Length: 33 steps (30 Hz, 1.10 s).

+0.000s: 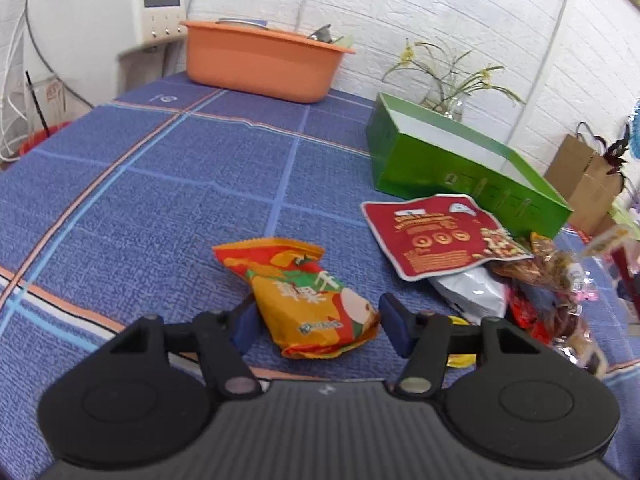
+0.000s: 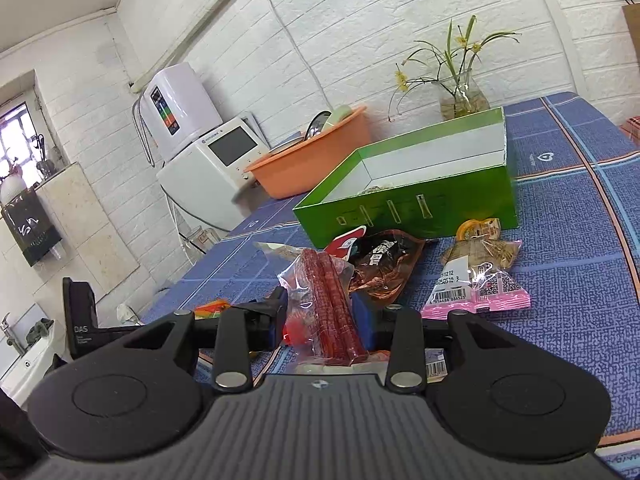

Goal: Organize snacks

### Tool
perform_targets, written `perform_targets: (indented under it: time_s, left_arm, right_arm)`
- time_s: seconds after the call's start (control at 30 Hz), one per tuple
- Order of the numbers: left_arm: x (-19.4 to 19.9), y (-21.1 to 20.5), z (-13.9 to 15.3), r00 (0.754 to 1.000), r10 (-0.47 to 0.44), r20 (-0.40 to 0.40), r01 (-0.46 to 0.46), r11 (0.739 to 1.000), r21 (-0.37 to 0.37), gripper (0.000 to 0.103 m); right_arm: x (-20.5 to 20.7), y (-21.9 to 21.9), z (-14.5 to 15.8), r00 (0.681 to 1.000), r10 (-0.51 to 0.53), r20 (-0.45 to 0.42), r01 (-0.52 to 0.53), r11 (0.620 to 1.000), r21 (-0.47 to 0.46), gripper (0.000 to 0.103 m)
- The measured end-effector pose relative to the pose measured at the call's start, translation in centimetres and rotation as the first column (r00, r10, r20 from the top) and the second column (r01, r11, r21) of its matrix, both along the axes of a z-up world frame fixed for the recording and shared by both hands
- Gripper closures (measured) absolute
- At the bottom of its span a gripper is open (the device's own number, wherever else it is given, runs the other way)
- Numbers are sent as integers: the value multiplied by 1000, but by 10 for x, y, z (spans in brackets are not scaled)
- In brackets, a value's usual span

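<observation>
Left claw point(image 1: 316, 322) straddles orange snack bag point(image 1: 308, 300), pads not visibly pressing. Right claw point(image 2: 320, 316) clamped on red sausage pack point(image 2: 332, 304). Green box point(image 2: 404, 200) ahead looks nearly empty; most packets remain on desk point(image 1: 160, 200).

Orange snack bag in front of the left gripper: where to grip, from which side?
Grip the orange bag across its near half, coming from the near end along its length. It lies flat and runs away from the left gripper, whose pads already flank its sides, so closing pinches the narrow width.
</observation>
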<state>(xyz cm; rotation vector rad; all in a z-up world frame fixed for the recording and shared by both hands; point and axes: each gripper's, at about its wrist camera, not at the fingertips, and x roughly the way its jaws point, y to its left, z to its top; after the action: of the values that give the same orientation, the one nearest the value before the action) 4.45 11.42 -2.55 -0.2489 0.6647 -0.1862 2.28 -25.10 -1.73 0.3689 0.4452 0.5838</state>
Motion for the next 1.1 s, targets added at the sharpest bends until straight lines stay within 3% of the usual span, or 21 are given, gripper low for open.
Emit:
perform_targets:
  time_s: [0.13,0.27,0.43,0.57,0.77,0.9,1.03,1.1]
  left_arm:
    - [-8,-6,11,998,-31,46,33,998,-51,43]
    - [-6,-19,28,992,-54,114,57,998,-28,43]
    - [2,-40,51,973,-106,204,109,994,-1,43]
    - [12,-56,78,942,-164,291,165,986,23,43]
    - [41,-86,125,868,-213,448,170,976,135,43]
    - [71,-108,138,850,-223,476,166,973,159,43]
    - [102,-129,135,841,-240,485,179,969,169,43]
    - [113,-136,126,855,-239,461,178,969,171,43]
  right_arm:
    - [2,0,0,1000,-16,-5,16,1000,-6,40]
    - [4,4,3,999,-53,-4,52,998,-37,40]
    - [2,24,14,991,-112,75,122,980,-155,40]
    - [4,33,35,984,-97,149,123,976,-182,41]
    - [18,22,88,916,-197,350,269,948,-170,41]
    - [38,17,108,858,-282,429,388,903,-182,41]
    - [72,14,112,869,-316,380,403,898,-177,41]
    - [88,10,107,886,-328,327,392,907,-153,41]
